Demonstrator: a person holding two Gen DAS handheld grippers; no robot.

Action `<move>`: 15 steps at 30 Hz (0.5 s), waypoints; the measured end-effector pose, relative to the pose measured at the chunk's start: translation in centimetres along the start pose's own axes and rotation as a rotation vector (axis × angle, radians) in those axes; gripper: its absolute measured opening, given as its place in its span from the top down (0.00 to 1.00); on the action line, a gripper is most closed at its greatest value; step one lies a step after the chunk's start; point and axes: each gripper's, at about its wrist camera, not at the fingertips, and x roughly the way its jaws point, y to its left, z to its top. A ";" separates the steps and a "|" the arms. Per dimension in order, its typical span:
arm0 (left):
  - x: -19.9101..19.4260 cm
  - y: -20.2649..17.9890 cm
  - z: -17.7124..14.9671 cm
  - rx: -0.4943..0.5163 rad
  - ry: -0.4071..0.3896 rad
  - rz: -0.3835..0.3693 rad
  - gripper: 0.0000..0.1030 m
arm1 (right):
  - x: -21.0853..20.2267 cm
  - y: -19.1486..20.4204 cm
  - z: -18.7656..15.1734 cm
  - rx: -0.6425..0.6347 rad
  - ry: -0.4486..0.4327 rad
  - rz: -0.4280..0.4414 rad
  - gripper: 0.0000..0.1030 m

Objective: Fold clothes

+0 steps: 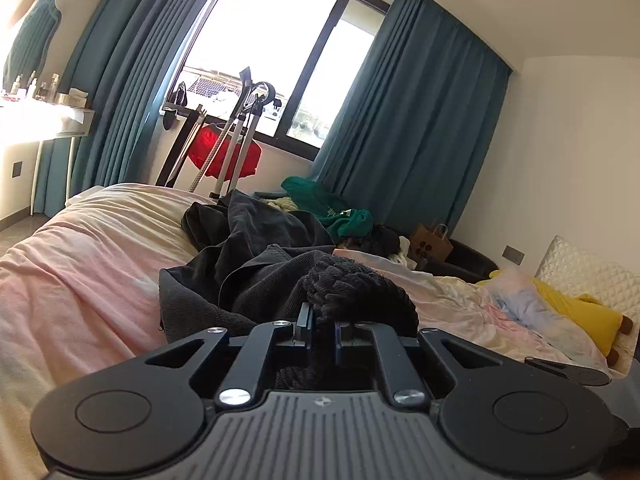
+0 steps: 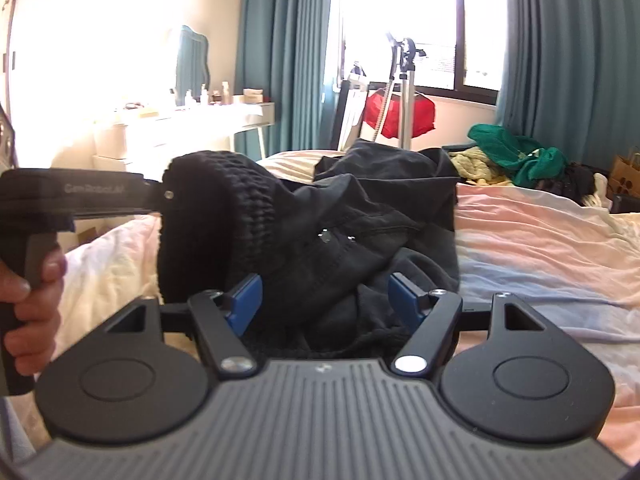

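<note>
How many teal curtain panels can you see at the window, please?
2: one curtain panel hangs left of the window, the other curtain panel right of it. More may lie outside the frame.

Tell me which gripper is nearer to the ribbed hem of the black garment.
Left. The left gripper is shut on the ribbed hem of the black garment. The right gripper is open, its fingers astride bunched cloth beside the hem.
</note>
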 end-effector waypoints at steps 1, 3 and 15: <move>0.2 0.0 0.0 0.005 0.001 -0.004 0.90 | 0.7 0.3 0.3 -0.004 0.010 0.020 0.30; 0.4 0.2 0.1 0.012 -0.001 0.001 0.89 | 2.2 1.0 1.0 -0.010 0.029 0.060 0.31; 0.7 3.1 1.5 -0.064 -0.034 -0.006 0.89 | 5.1 3.4 3.8 0.005 0.074 0.164 0.34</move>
